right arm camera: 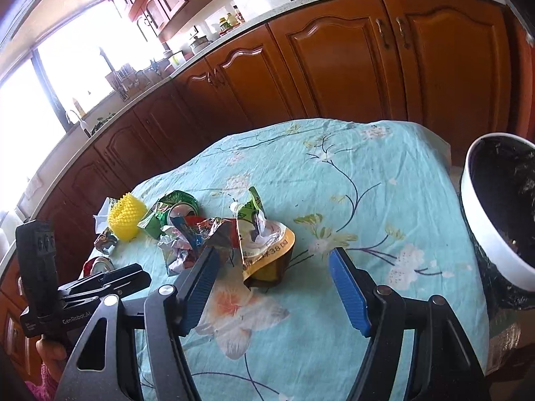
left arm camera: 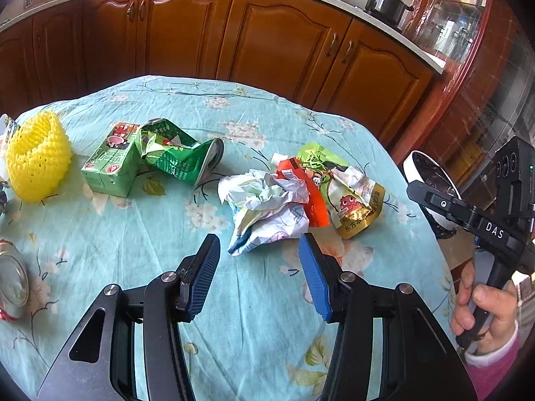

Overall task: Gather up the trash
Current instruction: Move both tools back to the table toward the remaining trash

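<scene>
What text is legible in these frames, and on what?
"DAS": right claw body, seen from the left wrist.
"GenRobot.AI": left claw body, seen from the right wrist.
"38": gold band of the yellow-green pouch.
"东方": same pouch's gold band.
Green carton and crushed green can: print too small to read.

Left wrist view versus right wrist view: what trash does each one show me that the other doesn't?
Only the left wrist view shows the green juice carton beside the crushed green can. Only the right wrist view shows the full open mouth of the white-rimmed bin with a black liner at the table's right edge. Both show the yellow foam fruit net, the crumpled white paper wad, the yellow-green spouted drink pouch and the floral turquoise tablecloth. Both grippers are open, holding nothing.
</scene>
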`<action>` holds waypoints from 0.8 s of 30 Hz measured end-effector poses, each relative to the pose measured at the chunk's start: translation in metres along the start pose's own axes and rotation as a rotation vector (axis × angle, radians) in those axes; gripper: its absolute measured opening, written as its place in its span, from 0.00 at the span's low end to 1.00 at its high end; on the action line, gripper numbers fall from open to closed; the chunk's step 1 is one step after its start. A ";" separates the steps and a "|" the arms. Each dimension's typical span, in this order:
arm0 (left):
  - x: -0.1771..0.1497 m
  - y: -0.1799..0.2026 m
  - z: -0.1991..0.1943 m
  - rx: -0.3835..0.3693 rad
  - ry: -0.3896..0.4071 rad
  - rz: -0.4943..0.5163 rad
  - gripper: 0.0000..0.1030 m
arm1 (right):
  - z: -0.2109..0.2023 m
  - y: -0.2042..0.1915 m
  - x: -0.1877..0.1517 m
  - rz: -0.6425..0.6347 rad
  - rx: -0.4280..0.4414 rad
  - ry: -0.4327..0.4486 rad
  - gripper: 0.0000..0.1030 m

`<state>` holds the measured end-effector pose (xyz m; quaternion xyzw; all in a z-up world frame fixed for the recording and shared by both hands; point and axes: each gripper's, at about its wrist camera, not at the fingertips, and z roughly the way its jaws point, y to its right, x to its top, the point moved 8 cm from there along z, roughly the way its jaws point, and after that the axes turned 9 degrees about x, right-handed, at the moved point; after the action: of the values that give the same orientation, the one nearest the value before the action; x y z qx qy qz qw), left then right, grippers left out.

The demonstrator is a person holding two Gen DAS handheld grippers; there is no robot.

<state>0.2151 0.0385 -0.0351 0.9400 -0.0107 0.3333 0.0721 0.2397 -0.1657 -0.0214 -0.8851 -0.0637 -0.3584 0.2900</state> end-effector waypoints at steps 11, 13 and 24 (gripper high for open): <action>0.016 -0.006 0.027 -0.013 -0.047 0.010 0.48 | 0.035 -0.018 0.012 -0.109 -0.001 -0.060 0.67; 0.015 -0.006 0.032 -0.028 -0.062 0.006 0.48 | 0.046 -0.015 0.011 -0.119 0.003 -0.087 0.67; 0.013 0.011 0.046 -0.071 -0.084 0.044 0.47 | 0.079 0.006 0.001 -0.055 0.037 -0.171 0.51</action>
<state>0.2536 0.0209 -0.0607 0.9495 -0.0460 0.2945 0.0976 0.2893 -0.1265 -0.0686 -0.9048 -0.1193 -0.2880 0.2900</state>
